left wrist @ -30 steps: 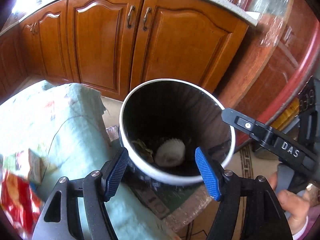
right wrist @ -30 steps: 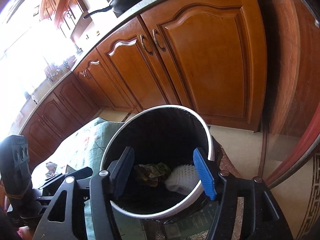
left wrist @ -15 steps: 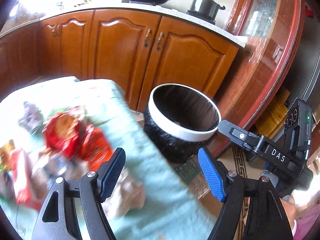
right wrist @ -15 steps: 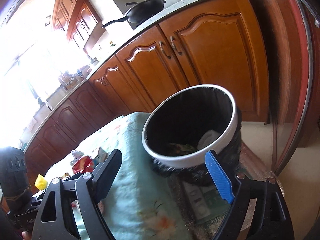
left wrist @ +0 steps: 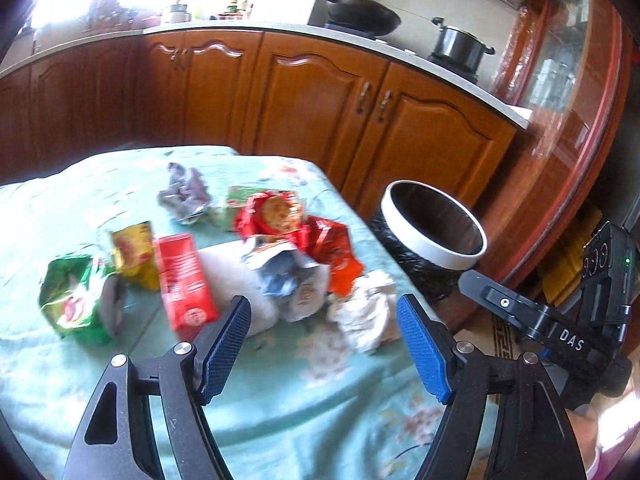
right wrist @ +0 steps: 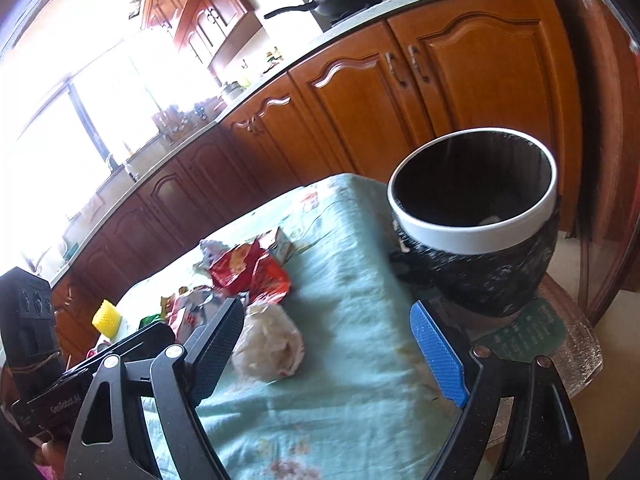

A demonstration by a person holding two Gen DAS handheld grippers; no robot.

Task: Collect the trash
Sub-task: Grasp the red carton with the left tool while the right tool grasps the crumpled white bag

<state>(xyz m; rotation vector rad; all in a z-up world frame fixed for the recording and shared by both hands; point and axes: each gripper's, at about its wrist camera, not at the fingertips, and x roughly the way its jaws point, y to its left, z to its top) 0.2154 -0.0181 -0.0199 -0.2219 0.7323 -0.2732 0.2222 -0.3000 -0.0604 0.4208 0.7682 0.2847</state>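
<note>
A pile of trash lies on the table's light green cloth (left wrist: pixel 280 400): a red box (left wrist: pixel 186 280), a green packet (left wrist: pixel 74 296), a yellow packet (left wrist: pixel 134 254), a red wrapper (left wrist: pixel 280 216), a silver wrapper (left wrist: pixel 282 276), a grey crumpled piece (left wrist: pixel 184 194) and a white crumpled wad (left wrist: pixel 366 312). The white-rimmed black bin (left wrist: pixel 434 236) stands beside the table's right edge. My left gripper (left wrist: pixel 324 352) is open and empty, just before the pile. My right gripper (right wrist: pixel 328 348) is open and empty above the cloth (right wrist: pixel 344 304), near the white wad (right wrist: pixel 268 344) and the bin (right wrist: pixel 476 220).
Wooden kitchen cabinets (left wrist: pixel 312 104) run behind the table, with a pan (left wrist: pixel 360 10) and a pot (left wrist: pixel 460 46) on the counter. A yellow object (right wrist: pixel 106 316) sits at the table's far side. A glossy wooden cabinet (left wrist: pixel 560 120) stands right of the bin.
Both grippers have pulled back from over the bin and swung left toward the table. The trash pile has come into view; the bin now sits to the right.
</note>
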